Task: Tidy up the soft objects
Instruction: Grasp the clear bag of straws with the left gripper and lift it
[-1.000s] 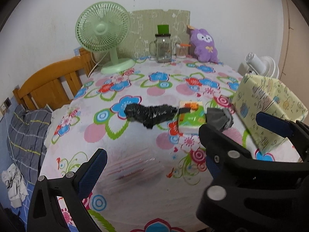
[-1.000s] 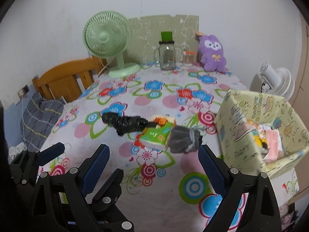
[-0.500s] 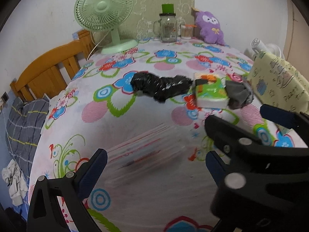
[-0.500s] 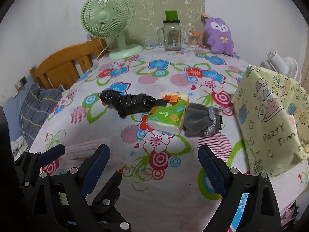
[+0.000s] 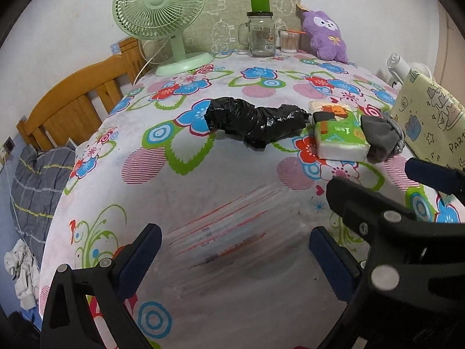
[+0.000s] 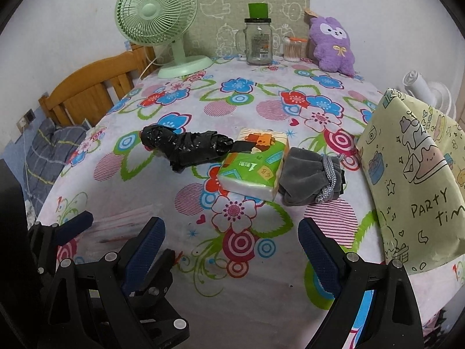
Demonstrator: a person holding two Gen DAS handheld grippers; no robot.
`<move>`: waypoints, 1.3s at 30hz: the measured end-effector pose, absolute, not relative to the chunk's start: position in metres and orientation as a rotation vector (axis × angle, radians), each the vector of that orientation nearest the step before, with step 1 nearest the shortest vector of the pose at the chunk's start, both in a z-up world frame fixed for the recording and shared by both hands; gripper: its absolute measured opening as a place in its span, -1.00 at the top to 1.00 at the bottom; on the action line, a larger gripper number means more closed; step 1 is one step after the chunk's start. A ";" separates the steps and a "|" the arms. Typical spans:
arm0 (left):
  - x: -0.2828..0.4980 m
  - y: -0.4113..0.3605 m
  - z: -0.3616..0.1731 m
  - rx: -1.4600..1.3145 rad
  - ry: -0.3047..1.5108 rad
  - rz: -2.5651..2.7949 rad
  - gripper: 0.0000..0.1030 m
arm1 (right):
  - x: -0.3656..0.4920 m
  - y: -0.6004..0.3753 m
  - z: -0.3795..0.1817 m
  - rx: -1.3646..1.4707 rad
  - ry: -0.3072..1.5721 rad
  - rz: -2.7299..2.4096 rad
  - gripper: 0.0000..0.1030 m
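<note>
A crumpled black plastic bag (image 6: 186, 148), a green-wrapped tissue pack (image 6: 255, 164) and a grey drawstring velvet pouch (image 6: 312, 176) lie in a touching row ahead of the right tool (image 6: 231, 244), probably lined up for picking one by one. Just right of the pouch stands a pale yellow cartoon-printed fabric bin (image 6: 412, 174), likely where they go. Both tools, right and left (image 5: 234, 248), hang released, jaws spread, grasping nothing. The flower-patterned surface (image 6: 247, 96) carries, far ahead, a mint desk fan (image 6: 159, 20), a glass jar mug (image 6: 258, 43) and a purple plush toy (image 6: 332, 46) against a white wall; a wooden chair back (image 6: 87, 96) sits left.
</note>
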State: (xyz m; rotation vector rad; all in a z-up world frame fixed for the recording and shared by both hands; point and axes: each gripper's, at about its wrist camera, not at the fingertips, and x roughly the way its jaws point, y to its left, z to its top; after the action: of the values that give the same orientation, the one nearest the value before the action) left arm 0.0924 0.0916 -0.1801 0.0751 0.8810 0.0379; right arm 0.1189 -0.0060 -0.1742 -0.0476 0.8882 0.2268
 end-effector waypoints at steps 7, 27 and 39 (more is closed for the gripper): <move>0.097 0.084 -0.177 0.070 0.876 0.022 -0.60 | 0.123 -0.011 -0.173 -0.048 0.882 0.213 -0.84; 0.123 0.065 -0.169 0.094 0.887 0.012 0.32 | 0.139 -0.035 -0.167 0.001 0.869 0.175 -0.84; 0.121 0.071 -0.172 0.049 0.914 0.007 0.49 | 0.149 -0.035 -0.171 0.009 0.881 0.168 -0.84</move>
State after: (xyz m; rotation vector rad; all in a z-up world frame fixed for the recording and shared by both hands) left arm 0.1208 0.0711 -0.1725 0.0488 0.9136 0.0068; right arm 0.1486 -0.0354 -0.1712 0.0089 0.8806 0.1683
